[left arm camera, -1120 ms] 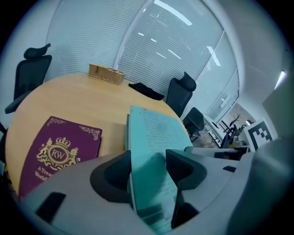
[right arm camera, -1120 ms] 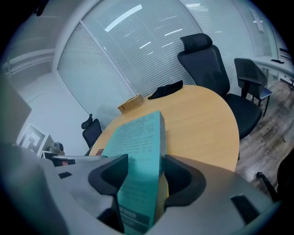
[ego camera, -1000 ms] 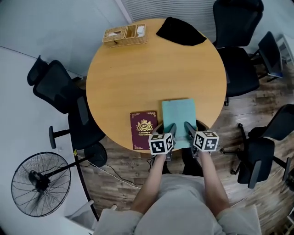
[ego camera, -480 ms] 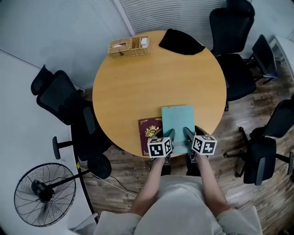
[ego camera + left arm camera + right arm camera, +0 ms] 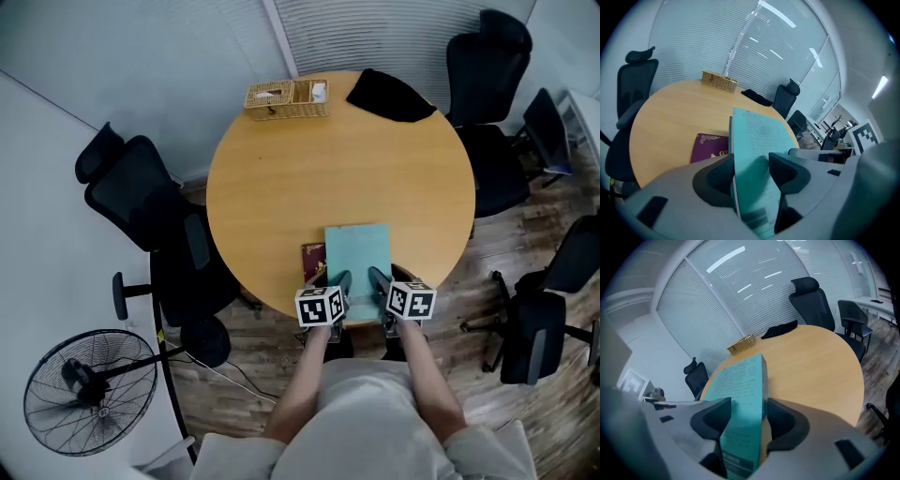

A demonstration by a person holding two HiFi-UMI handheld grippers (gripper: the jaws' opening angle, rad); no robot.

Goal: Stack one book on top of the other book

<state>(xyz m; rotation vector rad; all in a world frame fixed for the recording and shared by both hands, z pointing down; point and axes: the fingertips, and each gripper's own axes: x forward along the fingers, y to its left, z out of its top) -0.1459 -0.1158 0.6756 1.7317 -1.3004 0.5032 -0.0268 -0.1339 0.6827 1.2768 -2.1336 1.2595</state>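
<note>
left gripper (image 5: 339, 283) and right gripper (image 5: 378, 279) clench the teal book (image 5: 357, 251); the maroon book (image 5: 312, 259) lies just left, at the table's (image 5: 244, 187) near edge.

In the head view the teal book (image 5: 357, 255) covers most of the maroon book (image 5: 312, 257). Only a strip at its left shows, and whether the two touch cannot be told. The teal book's near end is hidden behind the left hand-held gripper (image 5: 338, 284) and the right hand-held gripper (image 5: 379, 280). Its cover print is too blurred to read. The basket's (image 5: 286, 97) contents are too small to tell.
</note>
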